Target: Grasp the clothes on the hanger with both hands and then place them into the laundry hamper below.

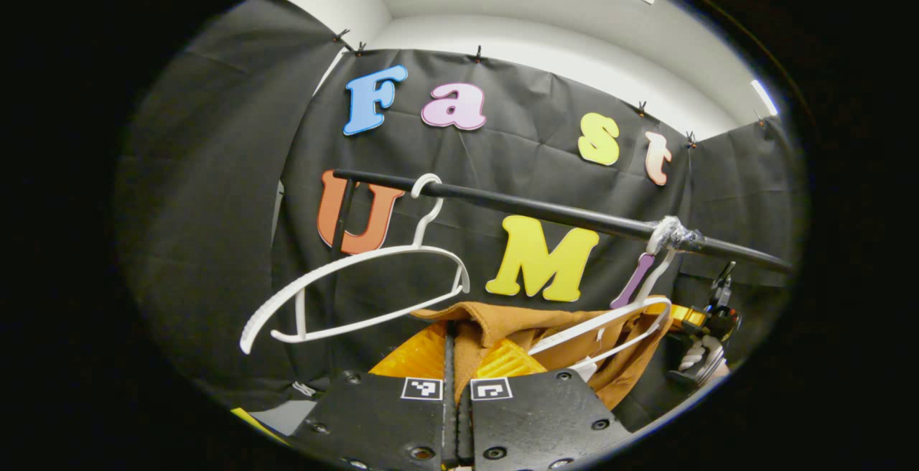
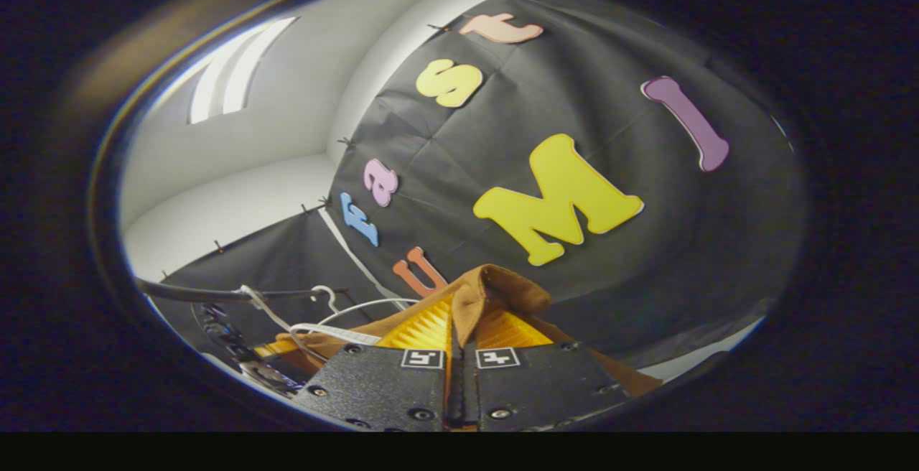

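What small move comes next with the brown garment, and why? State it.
Probably lift both grippers together so the brown garment slides off its white hanger. The left gripper and right gripper are each shut on its cloth, and the hanger is inside it.

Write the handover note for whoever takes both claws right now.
Left claw: shut on the brown garment, pinching a fold near its collar.
Right claw: shut on the same garment at another fold.
The garment hangs on the white hanger taped to the black rail. A second, bare white hanger hangs further along the rail.
Done: both grasps.
Left: pull the garment off its hanger, lower it into the hamper, which I cannot see from here.
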